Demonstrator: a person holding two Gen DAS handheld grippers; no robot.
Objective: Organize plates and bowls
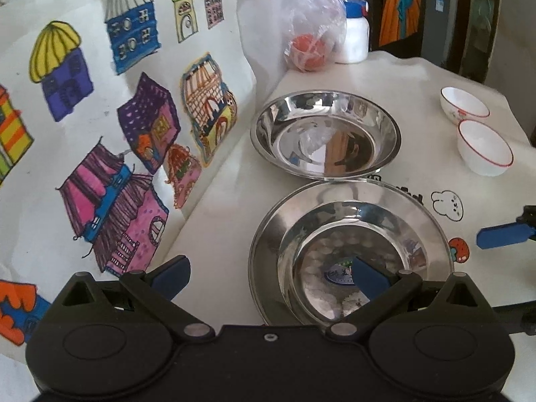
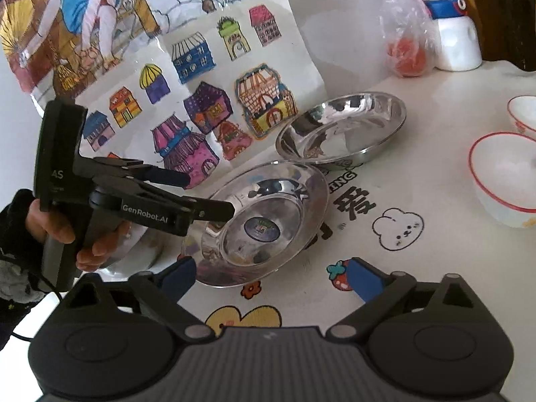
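Two steel plates sit on the white tablecloth. The near plate (image 1: 348,251) (image 2: 264,224) has a sticker at its centre. The far, deeper steel plate (image 1: 325,132) (image 2: 341,130) lies just behind it. Two white bowls with red rims (image 1: 485,147) (image 1: 464,104) (image 2: 506,177) (image 2: 524,114) stand at the right. My left gripper (image 1: 271,276) (image 2: 207,194) is open and straddles the near plate's left rim, one finger over the plate. My right gripper (image 2: 271,281) is open and empty, just in front of the near plate.
Children's drawings of houses (image 1: 134,117) (image 2: 207,100) lean against the wall on the left. A plastic bag with an orange fruit (image 1: 306,50) (image 2: 407,55) and a white bottle with a blue cap (image 1: 353,30) (image 2: 452,30) stand at the back.
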